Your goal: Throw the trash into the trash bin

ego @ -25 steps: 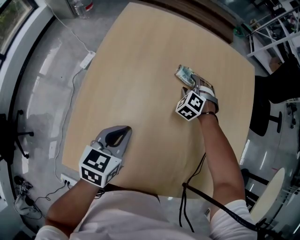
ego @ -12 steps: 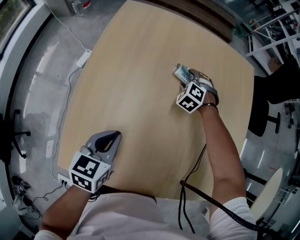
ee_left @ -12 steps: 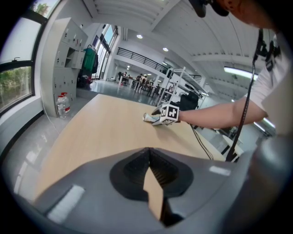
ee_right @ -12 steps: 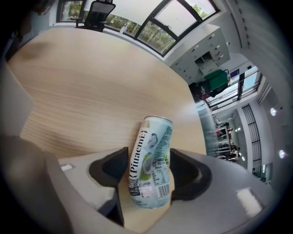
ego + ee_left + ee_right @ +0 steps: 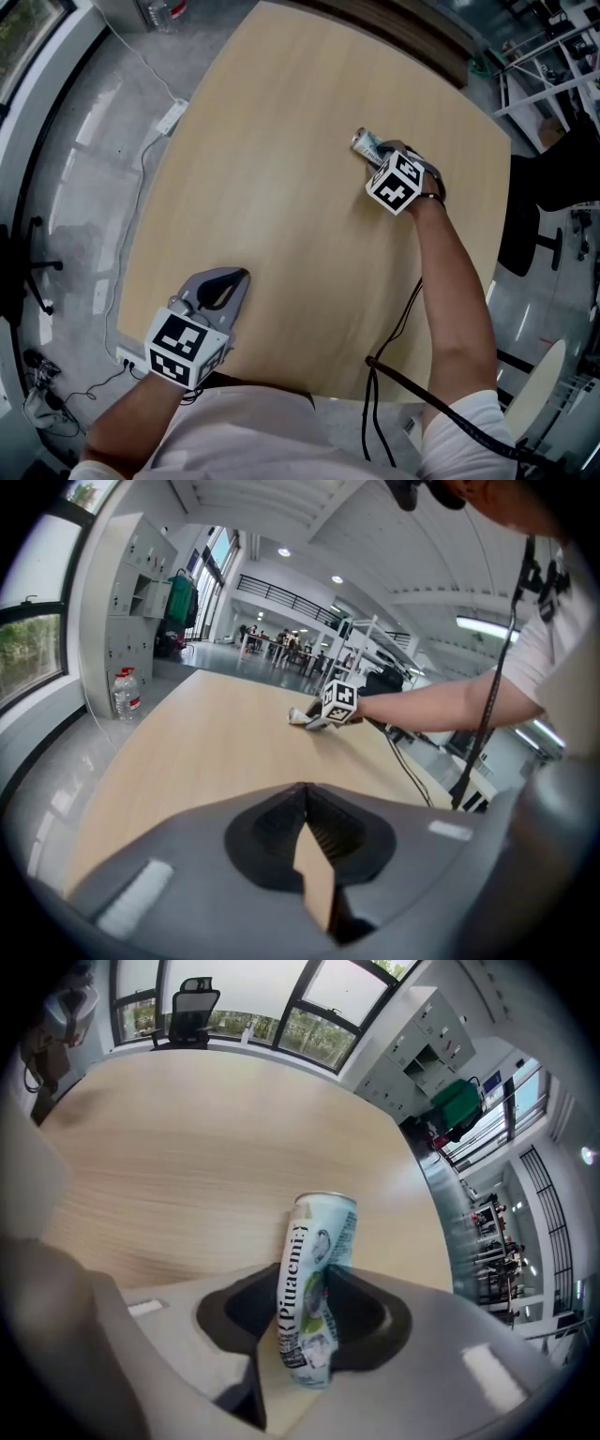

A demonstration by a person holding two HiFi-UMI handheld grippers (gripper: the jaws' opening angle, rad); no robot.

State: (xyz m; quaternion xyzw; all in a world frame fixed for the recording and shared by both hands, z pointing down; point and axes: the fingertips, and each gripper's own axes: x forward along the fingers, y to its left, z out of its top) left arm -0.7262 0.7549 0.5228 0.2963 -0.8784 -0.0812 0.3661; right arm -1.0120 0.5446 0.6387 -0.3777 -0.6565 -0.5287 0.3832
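Note:
A crumpled pale-green drink can (image 5: 366,144) lies on the light wooden table (image 5: 281,141) at its far right. My right gripper (image 5: 379,156) points steeply down over it. Its jaws have just been closing, and the pads now press on the can (image 5: 314,1279) from both sides, so the right gripper (image 5: 314,1312) is shut on it. My left gripper (image 5: 238,277) rests near the table's near left edge, shut and holding nothing. In the left gripper view its tips (image 5: 305,789) meet, and the right gripper (image 5: 314,720) with the can (image 5: 298,716) shows far across the table. No trash bin is in view.
A water bottle (image 5: 164,11) stands on the floor beyond the table's far left, near grey lockers (image 5: 131,592). A white power strip (image 5: 172,117) and cables lie on the floor to the left. An office chair (image 5: 525,234) and white shelving (image 5: 544,56) stand to the right.
The right gripper has tipped further down over the can and its jaws have closed onto it. The left gripper has barely shifted.

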